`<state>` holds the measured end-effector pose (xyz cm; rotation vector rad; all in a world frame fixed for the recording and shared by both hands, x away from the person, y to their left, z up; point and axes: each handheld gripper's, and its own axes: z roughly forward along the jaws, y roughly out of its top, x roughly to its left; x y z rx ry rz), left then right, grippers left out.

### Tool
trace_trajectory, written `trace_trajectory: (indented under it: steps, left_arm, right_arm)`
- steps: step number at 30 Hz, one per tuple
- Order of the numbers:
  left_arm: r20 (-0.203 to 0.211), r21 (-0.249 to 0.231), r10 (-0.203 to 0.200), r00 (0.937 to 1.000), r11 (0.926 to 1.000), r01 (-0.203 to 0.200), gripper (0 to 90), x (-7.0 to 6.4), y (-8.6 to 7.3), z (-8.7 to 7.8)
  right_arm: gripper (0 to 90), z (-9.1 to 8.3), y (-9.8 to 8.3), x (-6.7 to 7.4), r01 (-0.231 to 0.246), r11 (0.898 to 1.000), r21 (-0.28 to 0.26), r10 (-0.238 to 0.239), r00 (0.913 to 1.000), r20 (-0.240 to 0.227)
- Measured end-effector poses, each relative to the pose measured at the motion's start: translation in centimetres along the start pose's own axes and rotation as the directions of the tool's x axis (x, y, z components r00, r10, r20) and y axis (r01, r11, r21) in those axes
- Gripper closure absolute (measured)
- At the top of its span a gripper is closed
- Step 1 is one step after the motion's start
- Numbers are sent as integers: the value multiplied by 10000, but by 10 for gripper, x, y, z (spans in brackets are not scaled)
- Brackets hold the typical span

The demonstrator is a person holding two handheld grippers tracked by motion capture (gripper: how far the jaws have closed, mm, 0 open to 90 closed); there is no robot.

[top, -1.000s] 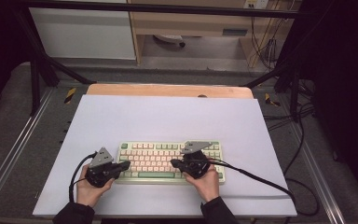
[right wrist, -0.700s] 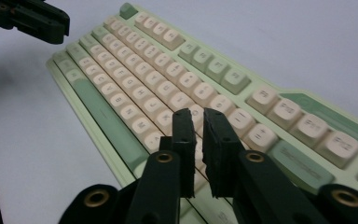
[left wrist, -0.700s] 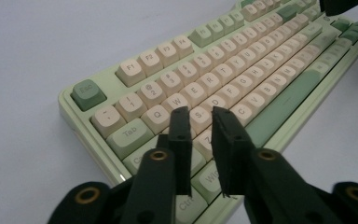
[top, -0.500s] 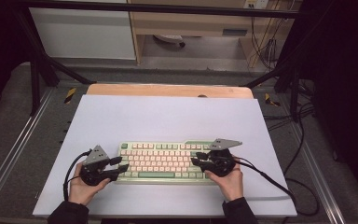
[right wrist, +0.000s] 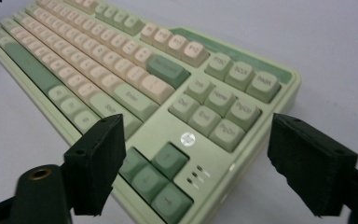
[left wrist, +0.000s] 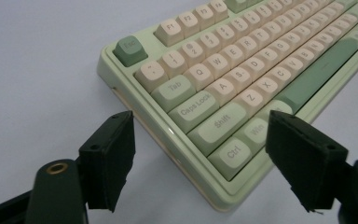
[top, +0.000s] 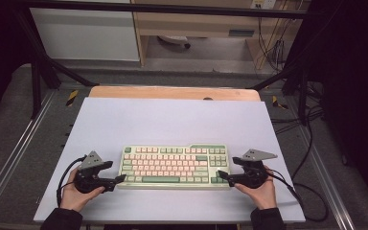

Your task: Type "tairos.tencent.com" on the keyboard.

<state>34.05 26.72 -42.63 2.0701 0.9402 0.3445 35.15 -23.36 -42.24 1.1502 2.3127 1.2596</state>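
We hold a black two-jaw left gripper [top: 120,179] at the left end of a pale green keyboard with cream and green keycaps [top: 175,166], which lies flat near the front middle of the pale lilac worktop [top: 172,120], its long side running across in front of us. Our black right gripper [top: 222,176] sits at the keyboard's right end. In the left gripper view [left wrist: 200,154], the jaws stand wide apart after just opening, and the keyboard's near-left corner, with the Ctrl and Shift keys, lies between them, free of both pads. In the right gripper view [right wrist: 193,168], the jaws have likewise just opened and stand well apart, with the arrow-key corner [right wrist: 156,179] of the keyboard between them and neither pad pressing on it. Each gripper trails a black cable [top: 62,184] over the worktop's front edge, and a grey three-cornered plate [top: 258,154] tops the right one. A light wooden board [top: 172,92] lies under the worktop's far edge.
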Motion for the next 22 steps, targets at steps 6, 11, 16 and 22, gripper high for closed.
trace_trajectory:
  steps: [6,11,16,22]
  left_arm:
    - [-77,-56,146,9999,9999,-147,157,3,-9,-4]
    - [-16,-101,135,9999,9999,-135,109,5,-13,-7]
    - [-64,2,215,9997,9998,-215,69,4,-15,-4]
    - [5,4,345,9994,9994,-345,69,2,-15,-3]
  right_arm:
    - [76,-3,-18,-10,-252,9994,246,259,9992,-292]
    - [31,-6,-23,-9,-267,9988,404,279,9991,-310]
    - [9,-8,-27,-9,-329,9984,454,344,9988,-342]
    - [4,-10,-28,-10,-351,9983,471,370,9986,-389]
